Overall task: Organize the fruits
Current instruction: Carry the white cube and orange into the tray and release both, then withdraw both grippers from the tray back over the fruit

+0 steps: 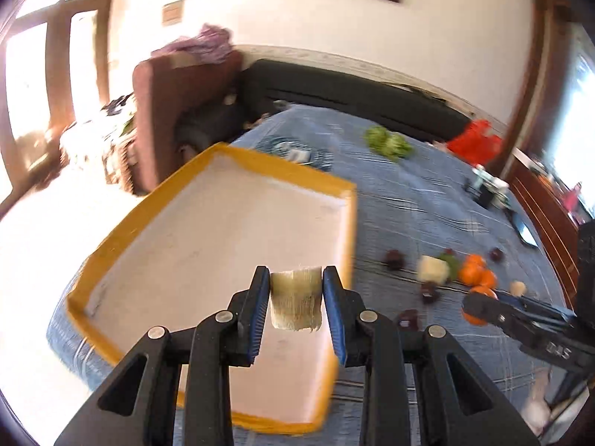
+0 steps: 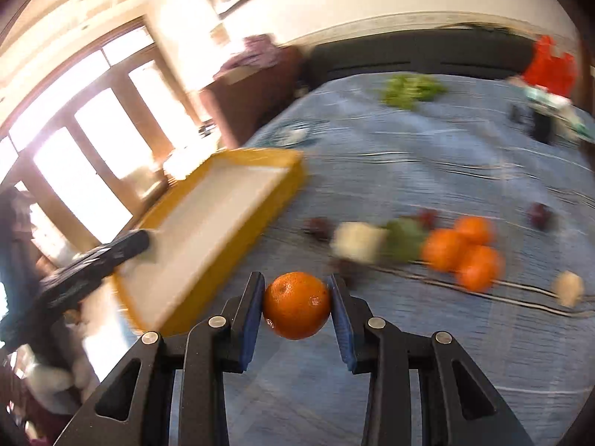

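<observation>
A: Pale, fibrous and cut flat at both ends, the chunk (image 1: 295,299) sits clamped between the left gripper (image 1: 296,297) pads, above the near corner of the tray (image 1: 208,156). What could spoil it?

B: The grip looks narrow. The chunk seems stringy and possibly slick, so it may slide out and land on the yellow rim or the cloth (image 1: 409,200) rather than on the white floor of the tray.

A: And the right gripper (image 2: 296,306)?

B: It is closed on an orange (image 2: 296,305), round with dimpled skin, held over the cloth just beside the tray. A ball pinched at two points may roll free if tilted.

A: The rest of the fruit?

B: The oranges (image 2: 463,252), dark grapes (image 2: 539,213) and a pale block (image 2: 359,241) lie loose on the soft, wrinkled cloth; a careless sweep might scatter them. The tray itself looks light and could shift when bumped.
</observation>
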`<state>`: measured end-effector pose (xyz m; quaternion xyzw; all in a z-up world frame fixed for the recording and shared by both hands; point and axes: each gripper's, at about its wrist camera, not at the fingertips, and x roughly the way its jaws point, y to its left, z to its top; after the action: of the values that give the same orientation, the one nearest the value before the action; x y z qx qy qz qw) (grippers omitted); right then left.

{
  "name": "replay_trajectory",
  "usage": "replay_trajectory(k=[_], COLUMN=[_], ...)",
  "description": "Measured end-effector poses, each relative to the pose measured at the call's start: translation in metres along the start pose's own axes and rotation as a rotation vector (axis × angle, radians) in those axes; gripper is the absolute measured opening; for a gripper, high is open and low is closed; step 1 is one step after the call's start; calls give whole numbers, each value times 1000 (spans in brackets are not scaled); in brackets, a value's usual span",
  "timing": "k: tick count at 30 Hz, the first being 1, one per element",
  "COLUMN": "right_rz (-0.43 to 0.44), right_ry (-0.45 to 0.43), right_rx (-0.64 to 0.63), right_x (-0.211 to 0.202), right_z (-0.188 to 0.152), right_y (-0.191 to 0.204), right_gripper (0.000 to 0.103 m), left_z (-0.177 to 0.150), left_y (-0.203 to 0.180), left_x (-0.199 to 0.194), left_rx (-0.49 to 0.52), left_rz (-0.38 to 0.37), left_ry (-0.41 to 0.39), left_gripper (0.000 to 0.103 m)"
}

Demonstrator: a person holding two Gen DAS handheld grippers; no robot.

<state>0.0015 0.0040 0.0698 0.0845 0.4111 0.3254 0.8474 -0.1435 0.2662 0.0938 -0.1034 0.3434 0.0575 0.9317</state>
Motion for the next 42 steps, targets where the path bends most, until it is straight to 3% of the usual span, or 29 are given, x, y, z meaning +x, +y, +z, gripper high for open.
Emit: replay_trajectory(k=[3,7,12,19,21,25,28,35,38,42], right_rz=[92,132,134,89,80,62,60,68,35,-59], right_ry=[55,112,171,234,246,236,223,122,73,0], right_rx=[-35,-111,-202,-288,-299,-329,-343,-305,-262,-146], right_x=[25,58,97,135,142,143,141,98,72,24], right_z=[2,0,-4,-12,-16,-20,-20,-7,0,4], right_y=[37,83,125,152,156,161,166,148,118,50], right_gripper=[39,39,40,40,40,41,49,61,63,67], left_z=[-3,-6,-10,-12,-12,-13,-11,-7,-3,4], left_y=[30,62,93,106,108,115,121,125,116,89], left_x=[5,15,23,28,28,19,10,-23,-39,-42], left_rx=[-57,-102,-152,-183,-190,-232,-279,-346,-347,-334], left_rz=[50,105,119,84,75,56,46,1,-43,-120], left_ry=[18,36,51,53,52,36,32,-14,-35,-34], left_gripper=[28,28,28,29,31,52,60,73,82,89])
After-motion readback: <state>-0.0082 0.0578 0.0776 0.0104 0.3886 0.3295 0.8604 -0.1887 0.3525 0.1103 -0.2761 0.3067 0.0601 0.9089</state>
